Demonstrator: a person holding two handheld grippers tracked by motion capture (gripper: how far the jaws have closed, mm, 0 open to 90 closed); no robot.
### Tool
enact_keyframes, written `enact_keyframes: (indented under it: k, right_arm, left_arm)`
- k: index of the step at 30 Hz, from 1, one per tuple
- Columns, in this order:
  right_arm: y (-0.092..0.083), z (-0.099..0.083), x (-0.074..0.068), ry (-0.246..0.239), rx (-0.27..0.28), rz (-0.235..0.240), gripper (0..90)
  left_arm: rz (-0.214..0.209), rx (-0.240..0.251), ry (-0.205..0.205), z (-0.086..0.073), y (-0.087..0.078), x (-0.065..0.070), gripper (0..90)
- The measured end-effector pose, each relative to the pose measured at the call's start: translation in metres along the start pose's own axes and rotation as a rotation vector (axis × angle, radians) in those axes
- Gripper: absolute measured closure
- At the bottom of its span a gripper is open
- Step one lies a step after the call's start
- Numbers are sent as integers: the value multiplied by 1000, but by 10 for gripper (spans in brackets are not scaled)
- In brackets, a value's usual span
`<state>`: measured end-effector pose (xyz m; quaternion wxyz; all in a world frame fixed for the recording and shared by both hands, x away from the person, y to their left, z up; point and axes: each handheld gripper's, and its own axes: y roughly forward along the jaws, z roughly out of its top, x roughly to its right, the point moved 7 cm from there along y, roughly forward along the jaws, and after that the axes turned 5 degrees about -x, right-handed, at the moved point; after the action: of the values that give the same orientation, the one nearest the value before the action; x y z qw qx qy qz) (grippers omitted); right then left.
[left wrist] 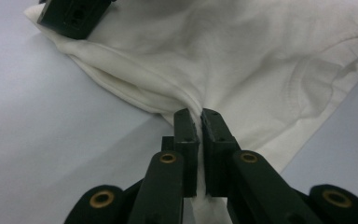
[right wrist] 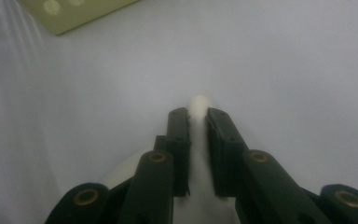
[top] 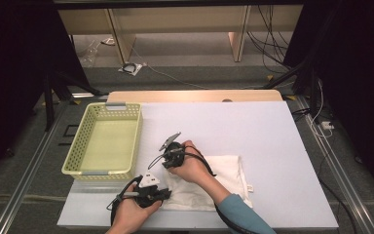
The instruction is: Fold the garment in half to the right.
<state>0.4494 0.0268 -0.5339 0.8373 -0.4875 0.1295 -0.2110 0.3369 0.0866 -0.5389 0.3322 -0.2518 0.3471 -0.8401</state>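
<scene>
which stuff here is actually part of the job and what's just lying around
In the job:
white cloth, pinched at two spots
left gripper
right gripper

Lying about:
yellow basket, nothing in it
cables on the floor

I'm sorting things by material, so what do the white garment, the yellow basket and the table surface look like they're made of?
White garment: soft knit fabric, probably cotton, matte; it folds, wrinkles and shows stitched seams.
Yellow basket: likely moulded plastic, pale and slightly glossy, its walls a regular grid of holes.
Table surface: smooth, matte white, possibly laminate or a sheet; the look leaves it open. A light wooden-looking edge shows at its far side.
</scene>
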Motion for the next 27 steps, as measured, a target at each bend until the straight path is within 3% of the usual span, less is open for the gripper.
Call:
enact_keyframes:
  k: [12, 27]
  right_arm:
    - [-2, 2, -1, -9, 7, -24, 826]
    - [-12, 10, 0, -9, 77, -36, 827]
  left_arm:
    - [-3, 8, -4, 1, -2, 0, 855]
    - [12, 40, -6, 8, -13, -5, 855]
